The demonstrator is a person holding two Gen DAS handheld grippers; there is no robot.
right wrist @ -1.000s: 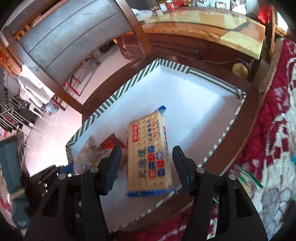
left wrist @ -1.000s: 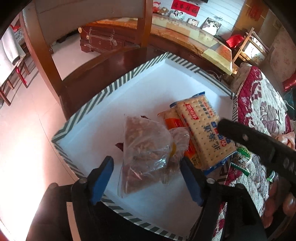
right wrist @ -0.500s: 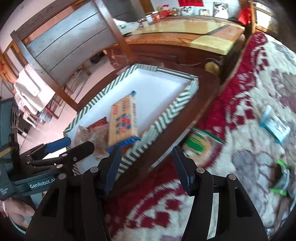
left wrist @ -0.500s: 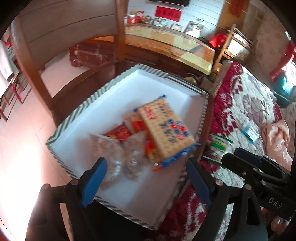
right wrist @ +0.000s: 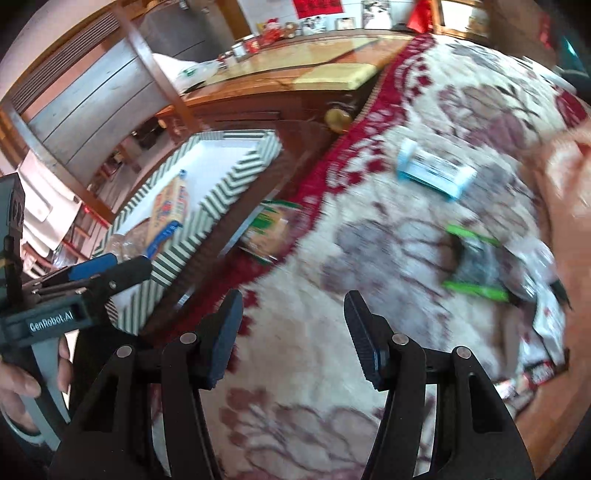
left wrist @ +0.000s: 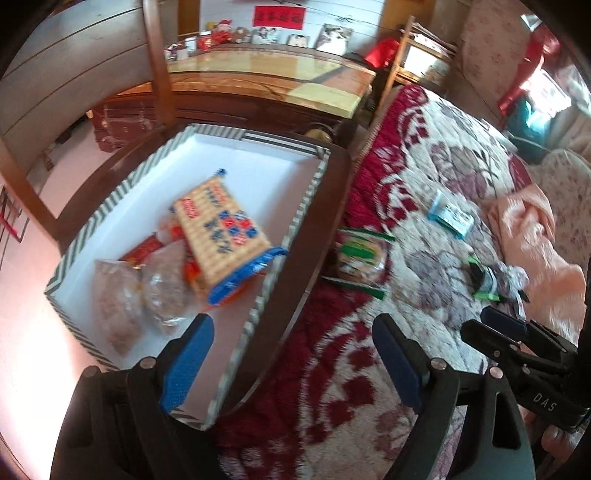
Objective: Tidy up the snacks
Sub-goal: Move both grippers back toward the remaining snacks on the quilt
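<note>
Snacks in box: a cracker pack (left wrist: 221, 236), tan with red and blue label blocks and a blue end seal, lies on top of an orange-red packet (left wrist: 142, 251); its dark characters are too blurred to read. Two clear bags (left wrist: 140, 295) of brown pieces lie beside it, at the box's near end.
Box: white inside, with a green-and-white striped rim (left wrist: 291, 225), it sits on a dark wooden seat (left wrist: 314, 236) beside the bed.
Snacks on bed: a green-labelled round pack (left wrist: 360, 254) lies just beside the seat edge; a light blue packet (left wrist: 450, 216) lies farther out; a green-and-clear wrapper (left wrist: 487, 277) lies near a pink cloth (left wrist: 532, 236). In the right wrist view a white wrapper with red print (right wrist: 546, 332) lies at the right edge, its print blurred.
Bed: a quilt (left wrist: 424, 177) in cream with red and mauve flowers.
Left gripper (left wrist: 291, 362): jaws spread wide and empty, blue pads over the box rim and quilt. Seen from the right wrist, its body reads "GenRobot.AI" and a hand (right wrist: 22, 384) grips the handle.
Right gripper (right wrist: 293, 332): jaws spread and empty above the quilt. Seen from the left wrist, its body reads "DAS".
Background: a red banner (left wrist: 279, 16) with dark characters, unreadable, hangs above framed photos on a glossy bench (left wrist: 295, 77).
</note>
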